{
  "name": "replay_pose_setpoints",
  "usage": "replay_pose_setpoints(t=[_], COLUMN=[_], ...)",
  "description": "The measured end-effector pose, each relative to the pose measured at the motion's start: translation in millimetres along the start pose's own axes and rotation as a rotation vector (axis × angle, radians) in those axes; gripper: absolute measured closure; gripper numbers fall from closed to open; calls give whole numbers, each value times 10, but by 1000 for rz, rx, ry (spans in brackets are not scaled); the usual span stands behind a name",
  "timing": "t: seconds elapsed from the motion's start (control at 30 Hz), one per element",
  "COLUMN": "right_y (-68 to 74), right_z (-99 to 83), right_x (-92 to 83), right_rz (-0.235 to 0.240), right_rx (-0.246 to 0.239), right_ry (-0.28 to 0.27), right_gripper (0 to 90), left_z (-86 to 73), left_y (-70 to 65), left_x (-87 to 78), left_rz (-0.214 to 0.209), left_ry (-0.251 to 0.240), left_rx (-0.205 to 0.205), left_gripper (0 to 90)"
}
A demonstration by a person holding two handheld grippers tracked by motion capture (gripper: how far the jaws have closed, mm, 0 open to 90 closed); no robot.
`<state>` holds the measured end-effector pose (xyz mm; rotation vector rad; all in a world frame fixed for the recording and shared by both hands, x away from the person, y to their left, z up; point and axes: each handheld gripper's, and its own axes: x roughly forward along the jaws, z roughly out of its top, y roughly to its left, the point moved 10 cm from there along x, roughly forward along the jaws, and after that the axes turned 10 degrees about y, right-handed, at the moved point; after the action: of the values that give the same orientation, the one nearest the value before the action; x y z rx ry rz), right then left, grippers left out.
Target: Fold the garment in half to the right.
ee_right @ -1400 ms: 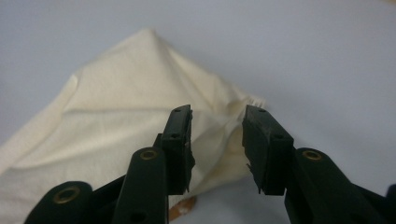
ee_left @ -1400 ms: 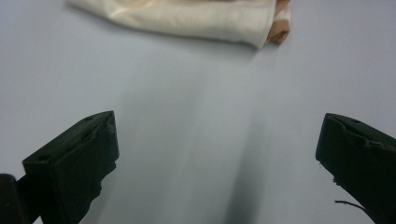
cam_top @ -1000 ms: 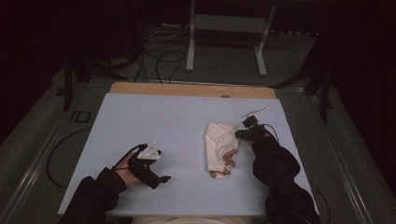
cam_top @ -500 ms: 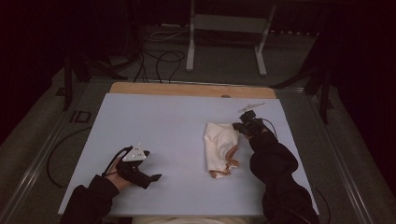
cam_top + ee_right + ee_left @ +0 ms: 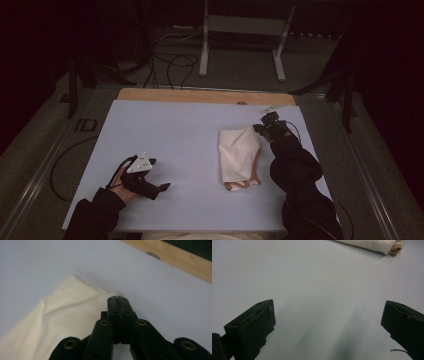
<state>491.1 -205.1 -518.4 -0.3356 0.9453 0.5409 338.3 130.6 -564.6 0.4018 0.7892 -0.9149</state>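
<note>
A cream cloth (image 5: 239, 152) with a tan trim at its lower end is seen lying folded right of centre in the high view, on the pale blue table sheet (image 5: 190, 135). Its upper right corner is pinched by the right gripper (image 5: 258, 129), found just above the dark right sleeve (image 5: 295, 170). In the right gripper view the jaws of the right gripper (image 5: 117, 298) are pressed together at mid-frame, with the cloth's (image 5: 62, 322) corner caught at their tip and the fabric spreading toward the lower left; a strip of bare wooden table edge (image 5: 172, 256) is noted at the upper right.

The left gripper (image 5: 163, 187) is held at the lower left of the high view, well apart from the cloth. In the left gripper view its jaws are spread wide over bare sheet, nothing between them. The cloth's rolled edge (image 5: 372, 245) is seen at the top right of that view.
</note>
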Motion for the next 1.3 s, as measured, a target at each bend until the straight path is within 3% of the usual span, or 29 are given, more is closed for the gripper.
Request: replay_pose_setpoints(t=[0.4,1.07,1.3], right_y=[-215,-291,-281], right_z=[-279,-505,-503], right_x=[211,541,545], right_rz=[-21,-30,-29], right_rx=[55,78,74], right_ry=[61,142,147], right_gripper=[900,899,896], left_z=[-34,-40,-45], left_y=[45,49,50], left_x=[-4,-30,-26], left_rz=[9,4,6], left_ry=[6,1,5], left_rx=[-9,-8,-7], left_gripper=[2,2,2])
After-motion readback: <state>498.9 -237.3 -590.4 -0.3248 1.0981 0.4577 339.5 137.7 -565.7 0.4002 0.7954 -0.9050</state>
